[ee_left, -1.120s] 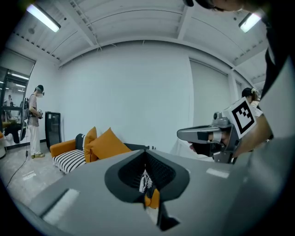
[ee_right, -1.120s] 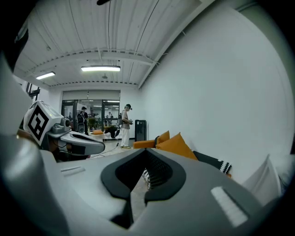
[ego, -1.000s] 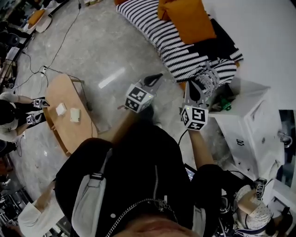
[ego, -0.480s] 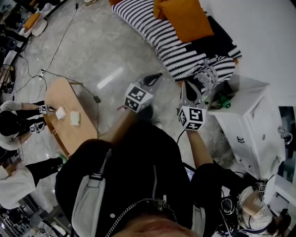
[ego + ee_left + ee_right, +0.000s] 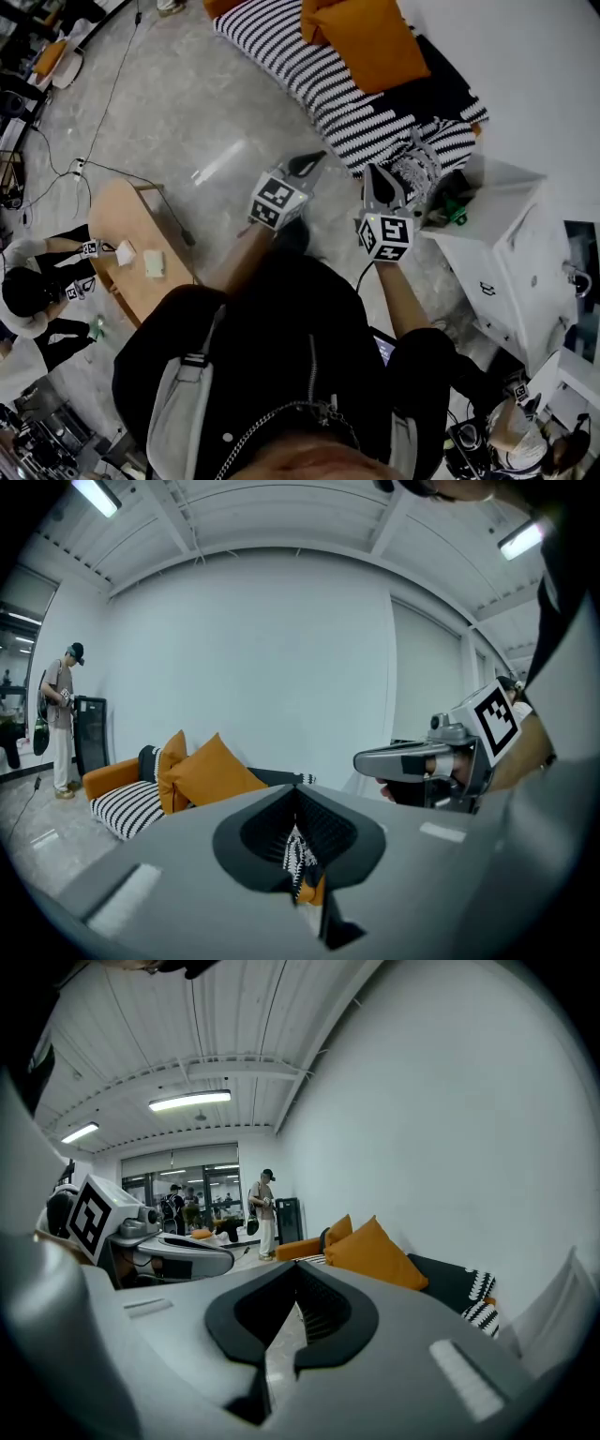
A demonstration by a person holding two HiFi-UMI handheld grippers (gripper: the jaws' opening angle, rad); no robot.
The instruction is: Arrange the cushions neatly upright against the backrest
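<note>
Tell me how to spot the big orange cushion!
Find the sofa by the white wall, under a black-and-white striped cover. Two cushions lean together on it. The big orange cushion is the nearer one, showing its whole plain face; the second orange cushion only peeks out behind it.

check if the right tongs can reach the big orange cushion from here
Probably not yet: the right tongs are shut and short of the striped sofa seat, where the big orange cushion lies farther back. Nothing blocks the way.
</note>
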